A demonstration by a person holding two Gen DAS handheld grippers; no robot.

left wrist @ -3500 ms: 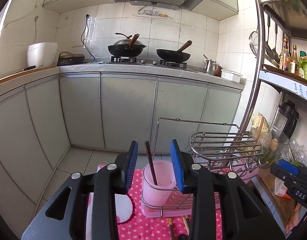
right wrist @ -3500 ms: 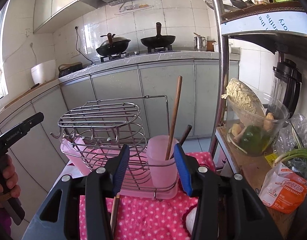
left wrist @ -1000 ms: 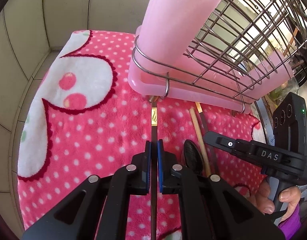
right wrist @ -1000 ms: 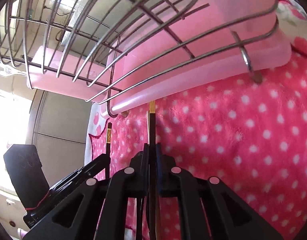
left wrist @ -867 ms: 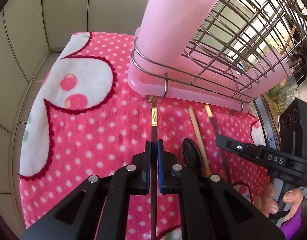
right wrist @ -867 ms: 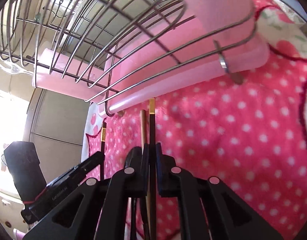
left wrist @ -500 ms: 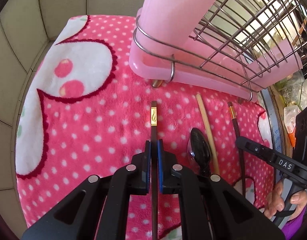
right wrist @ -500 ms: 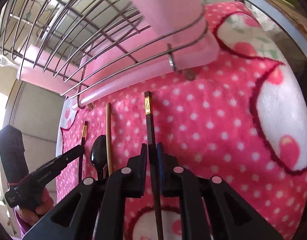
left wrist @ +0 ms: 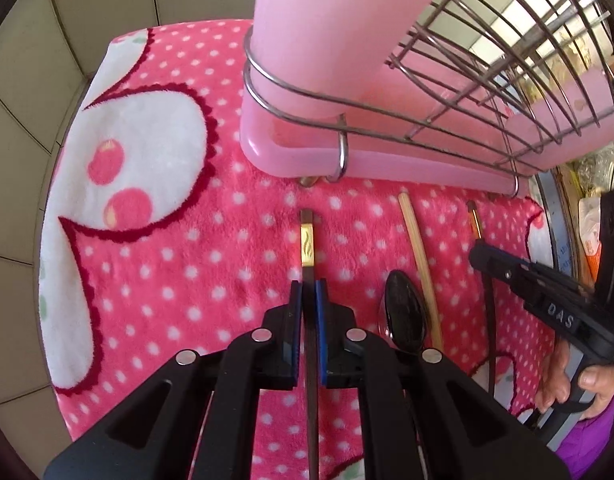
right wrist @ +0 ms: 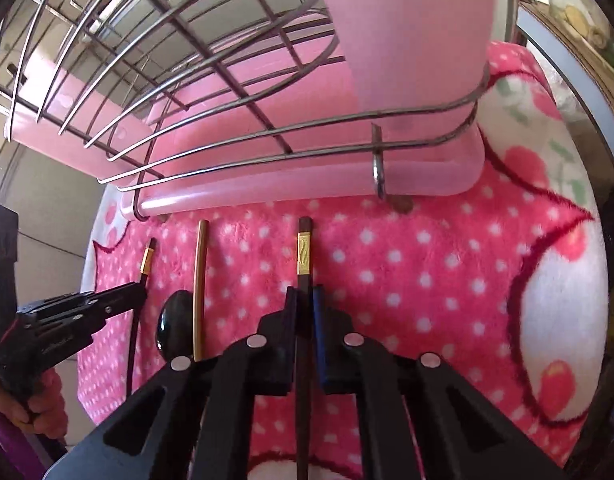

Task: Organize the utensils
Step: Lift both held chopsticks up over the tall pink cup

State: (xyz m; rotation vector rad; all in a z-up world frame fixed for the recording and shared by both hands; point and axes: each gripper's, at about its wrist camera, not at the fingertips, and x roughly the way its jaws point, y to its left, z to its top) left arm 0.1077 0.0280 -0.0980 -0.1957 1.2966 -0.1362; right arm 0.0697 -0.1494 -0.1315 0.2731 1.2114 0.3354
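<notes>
The left gripper (left wrist: 308, 296) is pinching 1 dark chopstick (left wrist: 307, 240), gold-banded near its end; the right gripper (right wrist: 303, 300), jaws just closing, is clamping its twin (right wrist: 304, 256); both are lying on the pink dotted towel (left wrist: 179, 272) before the rack (left wrist: 347, 160).

A home kitchen corner, seen close over a cloth-covered surface.

A steel wire dish rack (left wrist: 487, 92) sits in a pink plastic drip tray (left wrist: 387, 160), with a pink plastic utensil cup (left wrist: 327, 40) held upright in the rack's ring at one end. Under them lies a fluffy pink towel (left wrist: 167, 280) with white dots and a white cartoon shape, a household cloth rather than a workshop mat. Eating utensils lie on it: a dark chopstick with a gold band (right wrist: 304, 256), a pale bamboo chopstick (right wrist: 200, 280), a black spoon (right wrist: 173, 326). Beyond the towel's edge run plain grey-beige cabinet panels (left wrist: 35, 80), and at the far right edge are what look like food packets, too blurred to identify.
</notes>
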